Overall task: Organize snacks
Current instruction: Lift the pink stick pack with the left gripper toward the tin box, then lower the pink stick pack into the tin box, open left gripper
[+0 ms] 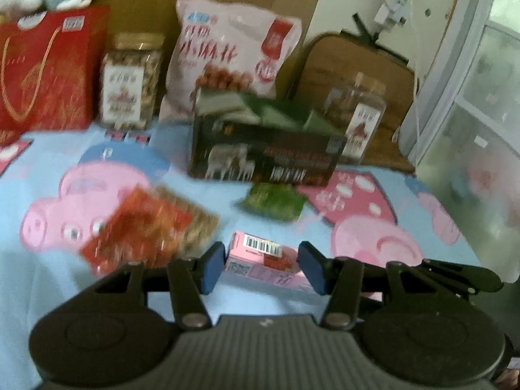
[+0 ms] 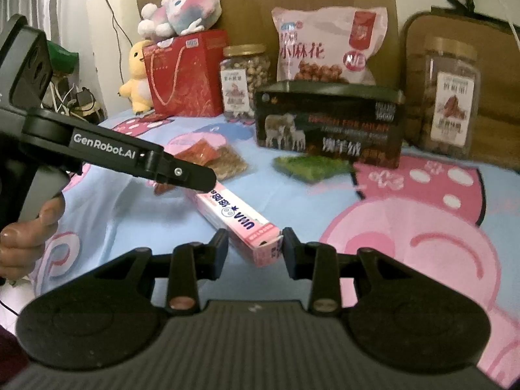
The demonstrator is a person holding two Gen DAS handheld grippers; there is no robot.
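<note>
A long pink snack box (image 2: 242, 224) hangs just above the cartoon-print sheet (image 2: 406, 227), held at both ends. My right gripper (image 2: 255, 247) is shut on its near end. My left gripper (image 2: 201, 178) reaches in from the left and clamps the far end. In the left wrist view the barcode end of the pink box (image 1: 260, 256) sits squeezed between the blue pads of the left gripper (image 1: 261, 266). A red and brown snack packet (image 1: 143, 227) and a green packet (image 1: 273, 200) lie loose on the sheet beyond.
A dark box with sheep on it (image 2: 328, 126) stands mid-sheet. Behind it are a big pink bag (image 2: 328, 45), two nut jars (image 2: 245, 78) (image 2: 450, 100), a red gift bag (image 2: 185, 74) and plush toys (image 2: 182, 9). A hand (image 2: 26, 237) grips the left handle.
</note>
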